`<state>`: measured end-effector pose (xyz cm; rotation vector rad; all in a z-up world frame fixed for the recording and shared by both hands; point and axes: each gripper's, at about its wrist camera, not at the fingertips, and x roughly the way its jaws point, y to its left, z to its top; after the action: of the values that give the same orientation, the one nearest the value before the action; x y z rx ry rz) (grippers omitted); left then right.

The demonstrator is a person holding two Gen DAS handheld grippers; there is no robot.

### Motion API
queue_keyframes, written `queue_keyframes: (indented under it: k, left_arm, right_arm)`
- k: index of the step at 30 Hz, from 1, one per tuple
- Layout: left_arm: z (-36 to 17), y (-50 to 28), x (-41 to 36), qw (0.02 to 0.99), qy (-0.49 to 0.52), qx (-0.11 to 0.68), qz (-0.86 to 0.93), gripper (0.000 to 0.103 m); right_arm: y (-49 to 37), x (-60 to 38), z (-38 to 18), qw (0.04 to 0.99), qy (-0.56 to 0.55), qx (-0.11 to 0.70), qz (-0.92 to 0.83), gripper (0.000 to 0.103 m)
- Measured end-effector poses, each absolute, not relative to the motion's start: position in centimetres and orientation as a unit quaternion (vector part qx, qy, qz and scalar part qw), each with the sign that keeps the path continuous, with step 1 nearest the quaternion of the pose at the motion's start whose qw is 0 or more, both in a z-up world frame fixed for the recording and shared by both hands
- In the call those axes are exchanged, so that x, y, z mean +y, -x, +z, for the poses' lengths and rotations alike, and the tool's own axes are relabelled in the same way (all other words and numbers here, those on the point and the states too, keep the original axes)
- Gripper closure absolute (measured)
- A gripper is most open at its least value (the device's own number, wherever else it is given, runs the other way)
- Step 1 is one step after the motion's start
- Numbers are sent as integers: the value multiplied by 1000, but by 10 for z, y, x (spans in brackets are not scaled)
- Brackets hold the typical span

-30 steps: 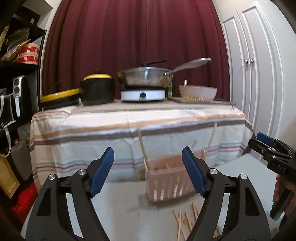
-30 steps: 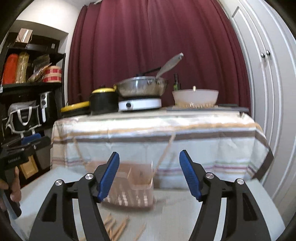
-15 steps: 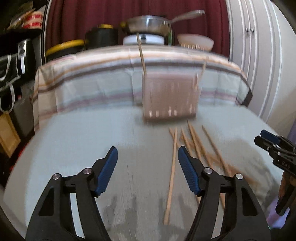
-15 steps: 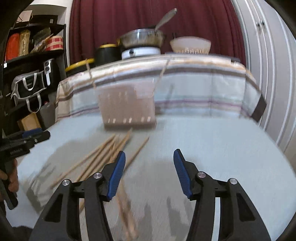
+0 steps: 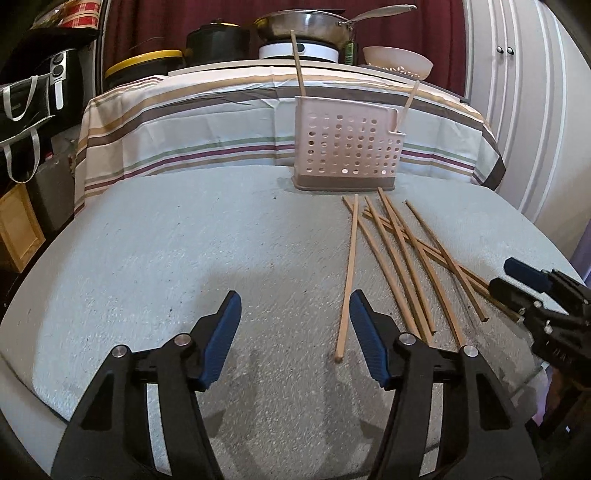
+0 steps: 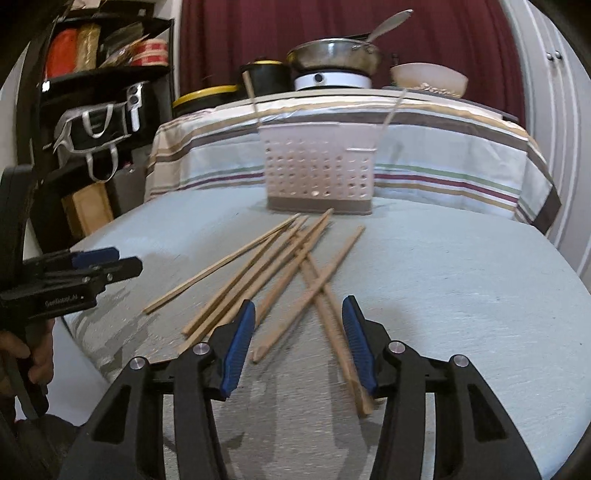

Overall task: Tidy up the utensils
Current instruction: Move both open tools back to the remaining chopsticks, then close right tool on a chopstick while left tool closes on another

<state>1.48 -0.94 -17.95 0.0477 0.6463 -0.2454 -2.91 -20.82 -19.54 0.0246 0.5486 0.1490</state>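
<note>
Several wooden chopsticks [image 5: 400, 254] lie loose and crossed on the grey table [image 5: 184, 266]; they also show in the right wrist view [image 6: 280, 273]. A pink perforated utensil holder [image 5: 345, 147] stands behind them with two sticks upright in it, also seen in the right wrist view [image 6: 319, 173]. My left gripper [image 5: 293, 339] is open and empty above the table, just left of the nearest chopstick. My right gripper [image 6: 297, 343] is open and empty, low over the near ends of the crossed chopsticks.
Behind the grey table stands a striped-cloth table [image 5: 207, 110] with a pan on a burner [image 5: 303, 33], a black pot [image 5: 216, 40] and a bowl [image 5: 397, 62]. A dark shelf with bags [image 6: 92, 110] is at the left. White cupboard doors [image 5: 517, 92] are at the right.
Both grippers have tilted down and come in over the grey table. The chopsticks and holder, low in view before, now lie ahead of the fingers. Both stay open.
</note>
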Motion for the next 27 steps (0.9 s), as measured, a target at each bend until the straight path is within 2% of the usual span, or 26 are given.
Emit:
queue_keyframes:
  k: [7, 13, 19, 27]
  left_arm:
    - [-184, -14, -12, 938, -20, 323, -121, 44]
    - [-185, -15, -19, 937, -26, 325, -127, 44]
    - [-188, -17, -27, 934, -32, 331, -131, 44]
    - [-191, -18, -35, 931, -39, 336, -137, 44]
  right_arm:
    - [23, -202, -207, 952, -4, 298, 68, 55]
    - [22, -216, -210, 947, -21, 317, 51, 75]
    - [25, -225, -213, 945, -32, 321, 50, 78]
    - [24, -228, -211, 946, -34, 319, 53, 96]
